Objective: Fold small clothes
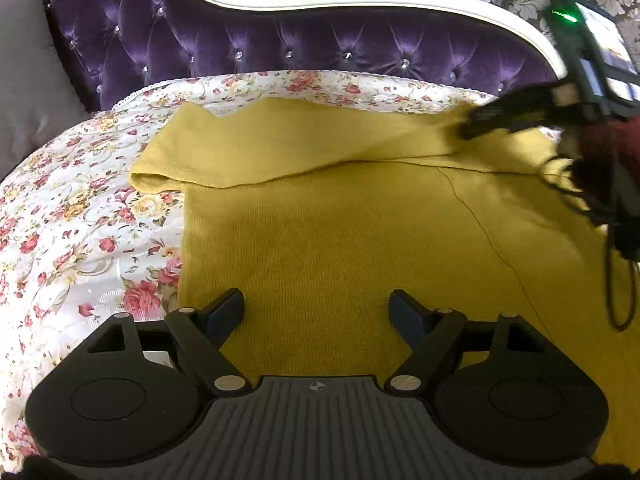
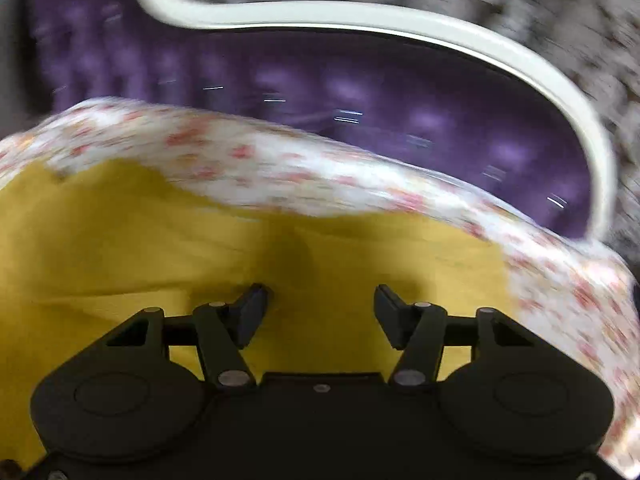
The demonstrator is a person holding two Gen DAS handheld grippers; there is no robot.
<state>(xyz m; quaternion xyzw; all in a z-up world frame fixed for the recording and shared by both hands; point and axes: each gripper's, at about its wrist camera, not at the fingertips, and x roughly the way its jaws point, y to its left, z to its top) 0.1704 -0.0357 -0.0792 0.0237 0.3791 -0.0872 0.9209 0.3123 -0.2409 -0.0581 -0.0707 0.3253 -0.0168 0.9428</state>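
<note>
Yellow knit garment [image 1: 340,232] spread on floral bedcover [image 1: 80,208], one flap folded across top. Left gripper [image 1: 316,312] jaws wide, empty, poised above cloth. Right gripper [image 2: 322,312] jaws apart, empty; view motion-blurred, likely repositioning for next fold.

The left gripper [image 1: 316,308] hangs over the yellow knit [image 1: 340,240], fingers spread wide, nothing between them. At ten o'clock a sleeve [image 1: 224,156] lies folded across. At two o'clock the right gripper [image 1: 472,124] blurs over the knit's far edge.
</note>
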